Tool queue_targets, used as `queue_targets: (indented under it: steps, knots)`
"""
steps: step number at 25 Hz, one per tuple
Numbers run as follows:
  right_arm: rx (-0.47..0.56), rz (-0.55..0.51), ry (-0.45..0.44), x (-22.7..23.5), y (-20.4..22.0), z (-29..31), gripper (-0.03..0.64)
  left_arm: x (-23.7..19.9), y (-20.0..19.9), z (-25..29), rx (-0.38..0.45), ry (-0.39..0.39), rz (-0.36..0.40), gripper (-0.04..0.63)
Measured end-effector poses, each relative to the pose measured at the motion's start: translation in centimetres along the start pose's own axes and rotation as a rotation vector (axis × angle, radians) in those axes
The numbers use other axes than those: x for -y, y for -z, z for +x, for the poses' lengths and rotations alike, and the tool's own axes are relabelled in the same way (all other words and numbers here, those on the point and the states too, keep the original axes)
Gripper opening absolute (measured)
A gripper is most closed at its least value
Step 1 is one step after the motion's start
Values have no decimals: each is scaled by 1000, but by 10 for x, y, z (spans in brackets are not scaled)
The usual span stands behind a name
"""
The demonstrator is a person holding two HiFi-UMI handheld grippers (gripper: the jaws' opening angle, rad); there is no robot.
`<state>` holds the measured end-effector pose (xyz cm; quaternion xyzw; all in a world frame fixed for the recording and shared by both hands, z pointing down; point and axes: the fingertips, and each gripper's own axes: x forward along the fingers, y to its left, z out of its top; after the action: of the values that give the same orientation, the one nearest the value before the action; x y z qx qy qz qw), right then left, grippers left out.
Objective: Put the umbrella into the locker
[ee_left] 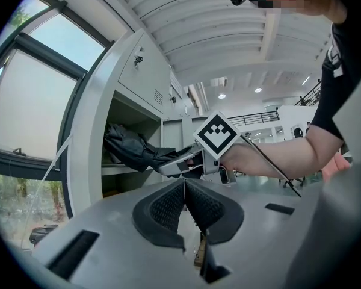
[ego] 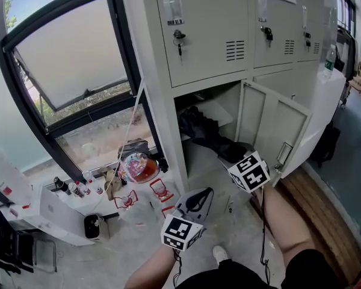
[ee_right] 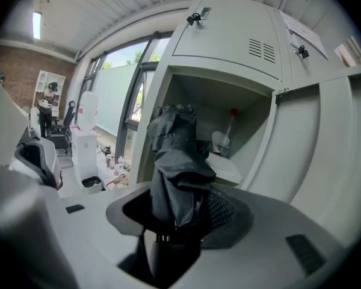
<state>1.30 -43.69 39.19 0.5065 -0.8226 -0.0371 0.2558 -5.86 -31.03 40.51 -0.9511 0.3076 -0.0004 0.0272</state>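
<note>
A folded black umbrella (ego: 206,133) lies slanted, its far end inside the open lower locker compartment (ego: 224,104) and its near end in my right gripper (ego: 233,156). In the right gripper view the umbrella (ee_right: 175,161) rises from between the pads, and the right gripper (ee_right: 182,205) is shut on it. My left gripper (ego: 200,198) hangs lower and to the left, away from the locker. Its pads meet with nothing between them in the left gripper view, so the left gripper (ee_left: 184,191) is shut and empty. That view also shows the umbrella (ee_left: 131,150) reaching into the locker.
The compartment's door (ego: 271,125) stands swung open to the right. A bottle and a cup (ee_right: 222,142) stand at the back of the compartment. Closed upper lockers carry keys (ego: 179,40). On the floor by the window lie bottles, a colourful bag (ego: 138,166) and a small bin (ego: 94,226).
</note>
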Motion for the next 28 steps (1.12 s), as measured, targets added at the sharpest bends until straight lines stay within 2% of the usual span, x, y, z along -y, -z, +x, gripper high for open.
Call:
queue_targets:
  steps: [14,28]
  knots:
    - [-2,30,-16,24,-3,17,262,-8,5,42,1,30,-7,17]
    - [-4,-40,-31,41,-37,70,262,-41,-4,57,6,-14,12,17]
